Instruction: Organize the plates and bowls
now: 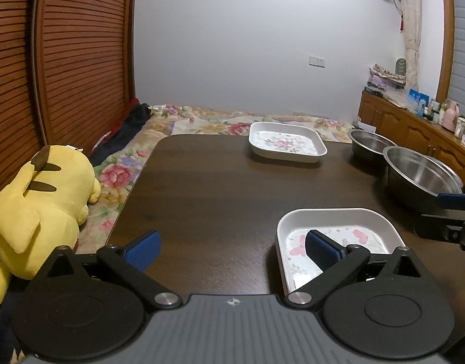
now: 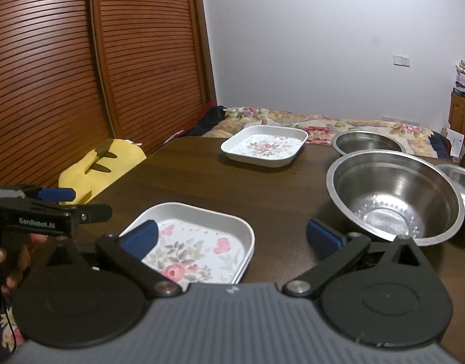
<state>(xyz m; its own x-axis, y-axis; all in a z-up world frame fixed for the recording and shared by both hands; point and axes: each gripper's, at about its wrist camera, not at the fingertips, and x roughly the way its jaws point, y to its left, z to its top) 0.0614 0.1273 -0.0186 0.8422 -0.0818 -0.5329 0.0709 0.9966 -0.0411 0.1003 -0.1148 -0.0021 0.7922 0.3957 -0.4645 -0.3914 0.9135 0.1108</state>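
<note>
Two white square plates with flower prints lie on the dark wooden table (image 1: 208,188). The near plate (image 1: 338,236) (image 2: 196,242) sits at the front, the far plate (image 1: 287,145) (image 2: 264,147) near the back edge. A big steel bowl (image 2: 393,197) (image 1: 420,179) stands right of the near plate, with a smaller steel bowl (image 2: 369,142) (image 1: 369,144) behind it and a third bowl (image 2: 461,182) at the right edge. My left gripper (image 1: 232,248) is open, its right finger over the near plate. My right gripper (image 2: 232,236) is open, between the near plate and the big bowl.
A yellow plush toy (image 1: 41,209) (image 2: 102,170) lies off the table's left side on a flowered bedspread (image 1: 202,118). Slatted wooden doors (image 1: 65,60) stand on the left. A wooden cabinet (image 1: 414,127) with clutter runs along the right. A hand (image 2: 17,261) holds the left gripper's handle.
</note>
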